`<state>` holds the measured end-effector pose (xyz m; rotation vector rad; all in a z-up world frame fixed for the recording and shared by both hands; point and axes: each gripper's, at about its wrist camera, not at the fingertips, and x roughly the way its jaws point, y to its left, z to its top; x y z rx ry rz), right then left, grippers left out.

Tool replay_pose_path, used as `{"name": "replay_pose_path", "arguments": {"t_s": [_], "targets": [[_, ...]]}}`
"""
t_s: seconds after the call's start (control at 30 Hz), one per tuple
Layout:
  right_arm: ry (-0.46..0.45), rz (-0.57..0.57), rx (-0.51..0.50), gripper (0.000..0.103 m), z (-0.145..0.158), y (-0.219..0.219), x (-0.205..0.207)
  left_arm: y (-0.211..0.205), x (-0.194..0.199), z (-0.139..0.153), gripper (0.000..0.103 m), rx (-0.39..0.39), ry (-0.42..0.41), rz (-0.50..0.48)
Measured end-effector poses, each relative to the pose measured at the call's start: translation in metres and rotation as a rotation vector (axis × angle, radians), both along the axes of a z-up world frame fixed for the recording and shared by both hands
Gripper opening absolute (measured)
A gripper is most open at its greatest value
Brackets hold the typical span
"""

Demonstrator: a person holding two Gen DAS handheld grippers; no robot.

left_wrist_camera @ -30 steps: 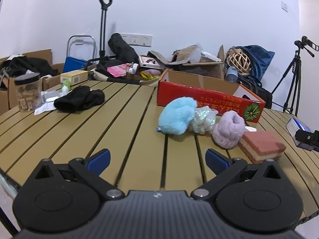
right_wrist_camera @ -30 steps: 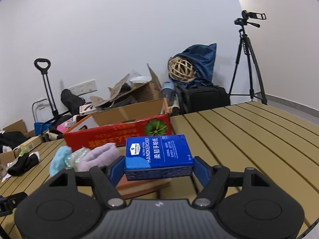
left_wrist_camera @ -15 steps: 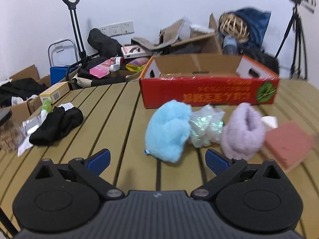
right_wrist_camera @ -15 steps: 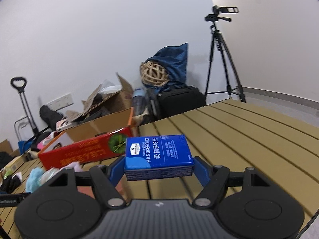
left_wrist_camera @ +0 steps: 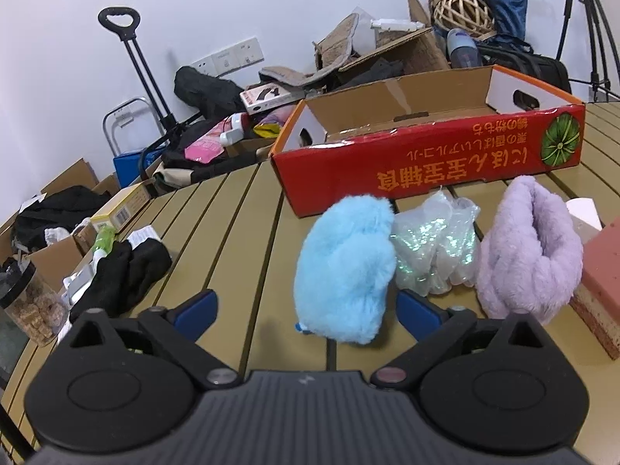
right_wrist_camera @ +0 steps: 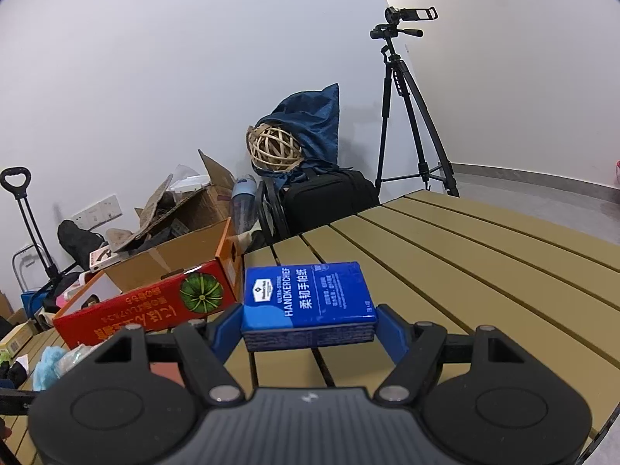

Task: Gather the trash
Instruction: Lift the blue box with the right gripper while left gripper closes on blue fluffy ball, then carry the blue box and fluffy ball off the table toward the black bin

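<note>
Far left of the left wrist view, a jar is cut off by the frame edge, and the black cloth next to it covers some white bits I can't make out. The left gripper is spread wide open with nothing in it, and the fluffy blue thing sits just ahead between its fingers, nearer the right one. Beside that comes a crinkly plastic bag, then a purple fluffy thing, then a pink block cropped at the edge (all on the slatted table, in front of the red box). The right gripper is clamped on the blue tissue pack, held flat above the table, its underside hidden.
</note>
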<state>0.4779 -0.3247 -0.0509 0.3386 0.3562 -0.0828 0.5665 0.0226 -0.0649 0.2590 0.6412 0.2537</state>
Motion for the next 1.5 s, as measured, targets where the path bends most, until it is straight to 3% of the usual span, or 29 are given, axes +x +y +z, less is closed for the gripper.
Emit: {"name": "replay_pose_path", "arguments": {"t_s": [0.03, 0.1, 0.13, 0.17, 0.2, 0.9, 1.23, 1.5], "targets": [[0.002, 0.0, 0.001, 0.072, 0.0, 0.0, 0.002, 0.0, 0.0, 0.0, 0.091, -0.002, -0.001, -0.007], [0.004, 0.002, 0.004, 0.072, 0.0, 0.001, 0.003, -0.002, 0.0, -0.001, 0.069, -0.005, 0.002, -0.025], [0.005, 0.004, 0.004, 0.072, 0.0, 0.002, 0.004, -0.002, 0.001, -0.001, 0.062, -0.01, 0.008, -0.033], [0.004, 0.006, 0.003, 0.072, 0.0, 0.003, 0.005, -0.001, 0.001, -0.002, 0.045, -0.021, 0.012, -0.045], [0.004, 0.009, 0.002, 0.072, 0.0, 0.003, 0.005, -0.001, 0.0, -0.002, 0.034, -0.034, 0.014, -0.059], [-0.002, 0.088, -0.02, 0.072, 0.006, 0.017, -0.01, 0.004, -0.055, 0.026, 0.032, -0.109, -0.081, -0.076], [-0.005, 0.134, -0.053, 0.072, 0.014, 0.017, -0.042, 0.001, -0.108, 0.042, 0.032, -0.121, -0.105, -0.079], [-0.017, 0.169, -0.136, 0.072, 0.024, 0.016, -0.092, 0.003, -0.169, 0.057, 0.032, -0.139, -0.132, -0.089]]}}
